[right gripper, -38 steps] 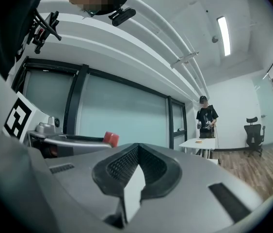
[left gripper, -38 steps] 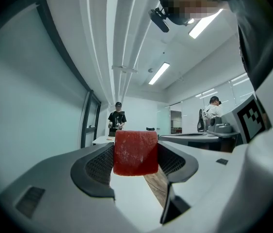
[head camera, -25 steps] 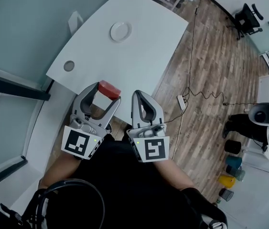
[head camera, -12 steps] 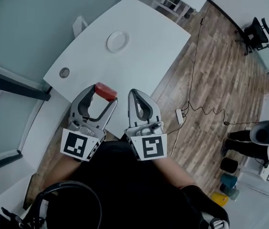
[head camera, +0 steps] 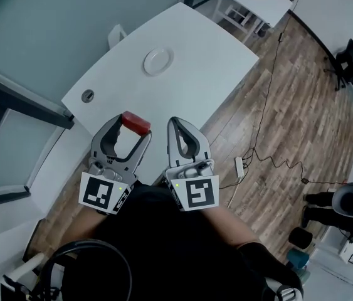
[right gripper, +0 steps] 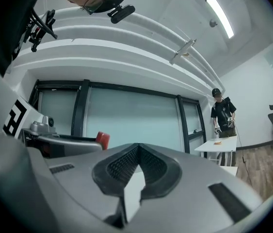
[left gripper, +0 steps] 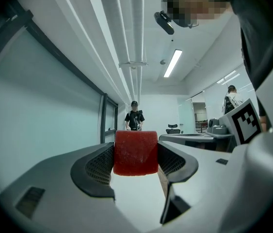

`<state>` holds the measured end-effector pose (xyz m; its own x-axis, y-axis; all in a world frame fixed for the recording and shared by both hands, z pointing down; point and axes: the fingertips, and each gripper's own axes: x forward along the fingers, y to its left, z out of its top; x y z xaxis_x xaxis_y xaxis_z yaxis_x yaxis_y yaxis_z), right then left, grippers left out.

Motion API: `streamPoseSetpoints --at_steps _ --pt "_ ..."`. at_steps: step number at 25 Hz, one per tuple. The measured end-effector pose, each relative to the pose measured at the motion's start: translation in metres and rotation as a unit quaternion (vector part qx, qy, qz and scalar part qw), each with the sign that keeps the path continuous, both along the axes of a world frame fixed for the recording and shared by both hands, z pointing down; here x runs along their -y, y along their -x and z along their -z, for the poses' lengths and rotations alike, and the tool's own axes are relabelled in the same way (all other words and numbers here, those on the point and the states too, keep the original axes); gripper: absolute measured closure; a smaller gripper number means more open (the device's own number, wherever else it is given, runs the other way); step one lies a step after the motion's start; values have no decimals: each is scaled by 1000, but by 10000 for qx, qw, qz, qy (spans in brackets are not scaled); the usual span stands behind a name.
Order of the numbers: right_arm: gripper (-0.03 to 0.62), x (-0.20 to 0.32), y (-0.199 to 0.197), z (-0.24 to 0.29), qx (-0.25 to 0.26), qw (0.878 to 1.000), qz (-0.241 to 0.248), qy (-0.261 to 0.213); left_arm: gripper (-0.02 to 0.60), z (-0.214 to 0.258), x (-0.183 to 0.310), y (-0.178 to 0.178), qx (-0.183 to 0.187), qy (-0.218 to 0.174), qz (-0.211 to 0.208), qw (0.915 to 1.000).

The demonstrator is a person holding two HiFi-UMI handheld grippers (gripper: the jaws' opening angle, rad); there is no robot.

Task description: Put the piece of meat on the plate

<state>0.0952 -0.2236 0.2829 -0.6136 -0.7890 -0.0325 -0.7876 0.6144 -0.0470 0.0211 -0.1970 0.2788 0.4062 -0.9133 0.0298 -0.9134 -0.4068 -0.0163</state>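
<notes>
We held the left claw [head camera: 134, 126] pinched on the piece of meat [left gripper: 136, 153], a red block gripped by its two sides between the ribbed pads. In the head view it showed over the near edge of the white desk [head camera: 214, 68]. Just to its right, the right claw [head camera: 176, 125] was pressed together, its tips meeting with nothing between them. The round white plate [head camera: 158, 61] sat toward the far part of the desk, well apart from the meat. A small round grommet [head camera: 88, 95] lay near the desk's left edge. To the right of the desk ran wood flooring [head camera: 301, 105], where a power strip [head camera: 239, 166] lay.
</notes>
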Motion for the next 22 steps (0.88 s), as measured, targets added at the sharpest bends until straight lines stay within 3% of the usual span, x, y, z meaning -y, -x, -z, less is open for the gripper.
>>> streamPoseSetpoints --at_steps 11,22 --pt "591 22 4 -12 -37 9990 -318 321 304 -10 30 7 -84 234 -331 9991" --pt "591 63 35 -25 -106 9957 -779 495 304 -32 78 45 -281 518 -623 9963"
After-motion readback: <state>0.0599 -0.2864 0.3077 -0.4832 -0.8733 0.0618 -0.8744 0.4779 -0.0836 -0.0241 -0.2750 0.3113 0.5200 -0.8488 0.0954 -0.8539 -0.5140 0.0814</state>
